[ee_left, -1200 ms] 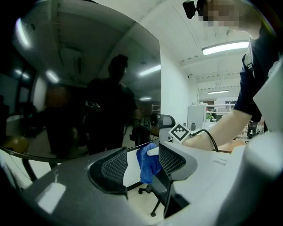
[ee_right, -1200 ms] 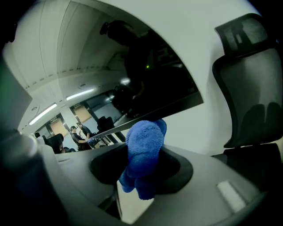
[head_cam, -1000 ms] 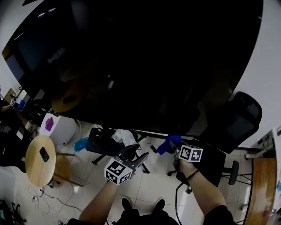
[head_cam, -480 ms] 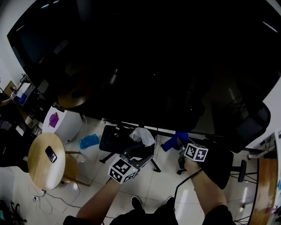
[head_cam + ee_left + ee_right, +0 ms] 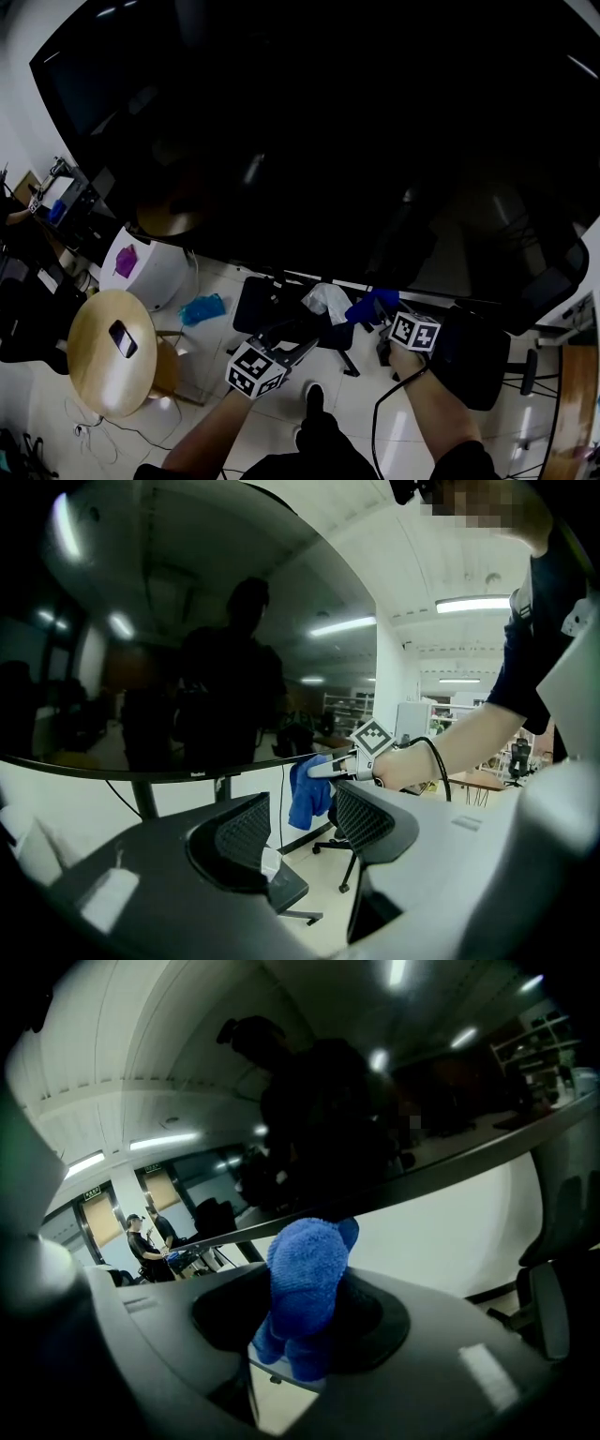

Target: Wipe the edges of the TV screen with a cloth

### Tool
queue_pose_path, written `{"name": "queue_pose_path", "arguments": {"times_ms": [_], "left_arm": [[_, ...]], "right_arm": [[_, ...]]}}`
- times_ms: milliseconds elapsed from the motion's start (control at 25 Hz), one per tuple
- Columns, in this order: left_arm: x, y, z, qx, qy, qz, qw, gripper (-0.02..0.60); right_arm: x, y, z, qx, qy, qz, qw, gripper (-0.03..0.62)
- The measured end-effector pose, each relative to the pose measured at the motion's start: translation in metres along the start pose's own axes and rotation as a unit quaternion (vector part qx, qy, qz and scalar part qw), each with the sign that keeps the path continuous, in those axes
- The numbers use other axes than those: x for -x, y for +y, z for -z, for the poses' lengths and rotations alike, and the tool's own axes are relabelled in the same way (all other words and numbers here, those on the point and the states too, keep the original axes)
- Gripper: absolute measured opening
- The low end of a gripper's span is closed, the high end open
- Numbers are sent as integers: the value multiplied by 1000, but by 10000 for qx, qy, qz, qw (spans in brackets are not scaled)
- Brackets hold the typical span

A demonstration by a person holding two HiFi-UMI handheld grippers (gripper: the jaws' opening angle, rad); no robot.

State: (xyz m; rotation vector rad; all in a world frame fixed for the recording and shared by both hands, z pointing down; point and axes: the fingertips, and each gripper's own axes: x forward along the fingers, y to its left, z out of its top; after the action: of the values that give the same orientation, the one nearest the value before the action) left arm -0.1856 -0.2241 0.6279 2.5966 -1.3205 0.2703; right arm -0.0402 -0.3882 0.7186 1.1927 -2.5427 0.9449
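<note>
The big black TV screen fills the upper head view; its bottom edge slants down to the right. My right gripper is shut on a blue cloth held up against that bottom edge. In the right gripper view the cloth bulges out between the jaws, just under the TV's lower edge. My left gripper hangs lower and to the left, open, with nothing between its fingers. From the left gripper view I see the cloth and the TV's bottom edge.
Below the TV stand are a black chair with a white rag, and an office chair at the right. A round wooden table with a phone, a white bin and a teal item lie left. People stand far off.
Both grippers have moved left along the TV's bottom edge, the cloth still held in the right one. The chairs and table have slid rightward in the head view.
</note>
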Motion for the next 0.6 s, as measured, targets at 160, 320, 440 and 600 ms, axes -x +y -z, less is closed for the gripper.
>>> {"name": "queue_pose_path", "arguments": {"times_ms": [160, 320, 440, 600], "left_arm": [[9, 33, -5, -26, -43, -32, 10000, 211], [14, 69, -4, -3, -31, -43, 10000, 212], [16, 97, -1, 66, 39, -69, 9999, 212], [19, 129, -3, 132, 42, -146, 9998, 212]], "right_arm": [[-22, 27, 3, -21, 88, 8, 10000, 178], [-40, 46, 6, -43, 14, -34, 10000, 178], [-50, 60, 8, -126, -45, -82, 9999, 178], [-58, 75, 14, -389, -111, -134, 9991, 178]]}}
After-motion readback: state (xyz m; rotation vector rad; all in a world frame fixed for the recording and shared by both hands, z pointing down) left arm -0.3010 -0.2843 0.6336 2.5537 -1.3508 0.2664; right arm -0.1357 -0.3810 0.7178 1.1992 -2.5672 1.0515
